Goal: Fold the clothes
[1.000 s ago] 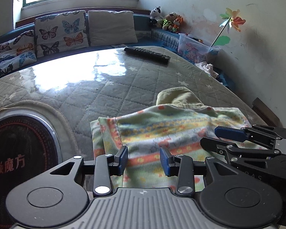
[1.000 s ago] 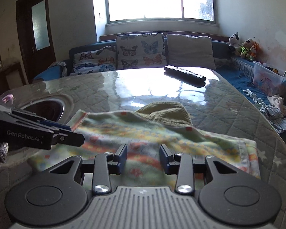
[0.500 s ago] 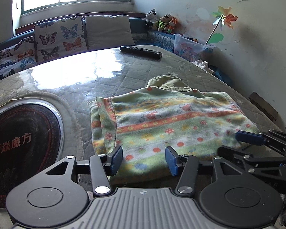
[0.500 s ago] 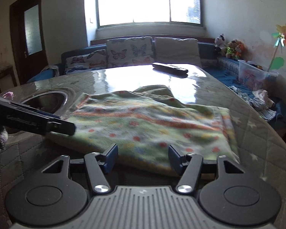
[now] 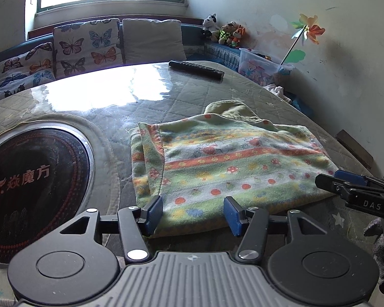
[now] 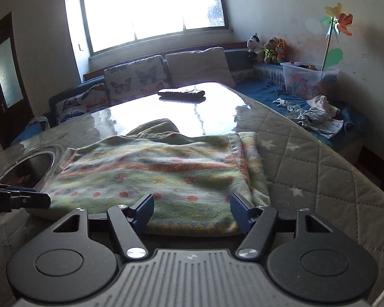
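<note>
Both my grippers spread wide at the near edge of the folded cloth.

My left gripper [image 5: 193,213] has its jaws apart with nothing between the pads, hovering just before the near left corner of the cloth [image 5: 225,163]. My right gripper [image 6: 192,213] is likewise released, its fingers wide at the near right corner of the cloth [image 6: 161,176]. The cloth, green with orange stripes and dots, lies folded flat on the quilted table [image 5: 94,107], with an olive piece [image 5: 233,108] poking out from under its far edge. The round cooktop [image 5: 30,184] set into the table sits just left of the cloth. A remote [image 5: 195,69] lies well beyond it near the far edge, with butterfly cushions [image 5: 87,46] behind.
</note>
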The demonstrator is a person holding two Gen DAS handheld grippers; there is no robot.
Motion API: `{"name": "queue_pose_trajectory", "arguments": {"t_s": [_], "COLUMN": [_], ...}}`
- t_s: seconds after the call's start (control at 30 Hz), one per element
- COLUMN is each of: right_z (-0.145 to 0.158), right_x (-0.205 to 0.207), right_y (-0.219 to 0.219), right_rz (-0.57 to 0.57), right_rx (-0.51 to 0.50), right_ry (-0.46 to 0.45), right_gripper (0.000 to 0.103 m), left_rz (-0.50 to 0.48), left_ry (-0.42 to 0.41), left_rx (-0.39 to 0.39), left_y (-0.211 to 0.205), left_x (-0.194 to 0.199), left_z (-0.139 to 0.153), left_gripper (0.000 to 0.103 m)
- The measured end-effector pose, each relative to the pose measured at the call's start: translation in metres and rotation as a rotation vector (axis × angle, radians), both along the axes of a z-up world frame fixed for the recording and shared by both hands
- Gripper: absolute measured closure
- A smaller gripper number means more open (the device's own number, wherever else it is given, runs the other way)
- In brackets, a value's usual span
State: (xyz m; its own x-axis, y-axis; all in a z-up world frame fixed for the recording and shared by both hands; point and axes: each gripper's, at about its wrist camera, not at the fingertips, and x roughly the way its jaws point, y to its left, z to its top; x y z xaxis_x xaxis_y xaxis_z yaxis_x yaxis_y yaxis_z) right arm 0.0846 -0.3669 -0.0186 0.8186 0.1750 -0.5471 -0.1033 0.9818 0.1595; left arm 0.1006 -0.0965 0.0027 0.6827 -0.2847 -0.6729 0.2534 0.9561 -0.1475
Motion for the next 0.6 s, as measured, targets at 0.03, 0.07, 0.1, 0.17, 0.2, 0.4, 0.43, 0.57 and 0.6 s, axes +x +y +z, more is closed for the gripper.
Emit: {"name": "queue_pose_trajectory", "arguments": {"t_s": [0.03, 0.07, 0.1, 0.17, 0.2, 0.4, 0.43, 0.57, 0.6], "right_z": [0.002, 0.003, 0.006, 0.009, 0.009, 0.011, 0.011, 0.011, 0.011], "right_x": [-0.001, -0.003, -0.005, -0.008, -0.009, -0.018, -0.019, -0.024, -0.025], "right_y": [0.001, 0.003, 0.007, 0.014, 0.018, 0.035, 0.036, 0.043, 0.044], "right_rz": [0.001, 0.005, 0.011, 0.023, 0.029, 0.051, 0.052, 0.059, 0.061], "right_rx": [-0.005, -0.013, -0.024, -0.039, -0.044, -0.042, -0.041, -0.034, -0.034], "right_ry": [-0.005, -0.011, -0.018, -0.028, -0.032, -0.041, -0.039, -0.03, -0.028], "right_gripper": [0.03, 0.027, 0.021, 0.017, 0.014, 0.0, 0.0, 0.0, 0.0], "left_rz": [0.002, 0.004, 0.004, 0.004, 0.005, 0.009, 0.009, 0.012, 0.011], "left_ry": [0.0, -0.001, -0.003, -0.004, -0.003, -0.016, -0.019, -0.044, -0.049], "left_rx": [-0.002, -0.003, -0.002, 0.001, 0.002, 0.015, 0.018, 0.04, 0.045], "left_y": [0.0, 0.001, 0.001, 0.001, 0.001, 0.004, 0.005, 0.006, 0.006], "left_x": [-0.001, -0.003, -0.004, -0.008, -0.01, -0.022, -0.024, -0.034, -0.037], "left_z": [0.001, 0.002, 0.002, 0.002, 0.001, 0.0, 0.0, 0.002, 0.002], "left_gripper": [0.042, 0.037, 0.034, 0.032, 0.028, 0.008, 0.006, 0.0, 0.0]}}
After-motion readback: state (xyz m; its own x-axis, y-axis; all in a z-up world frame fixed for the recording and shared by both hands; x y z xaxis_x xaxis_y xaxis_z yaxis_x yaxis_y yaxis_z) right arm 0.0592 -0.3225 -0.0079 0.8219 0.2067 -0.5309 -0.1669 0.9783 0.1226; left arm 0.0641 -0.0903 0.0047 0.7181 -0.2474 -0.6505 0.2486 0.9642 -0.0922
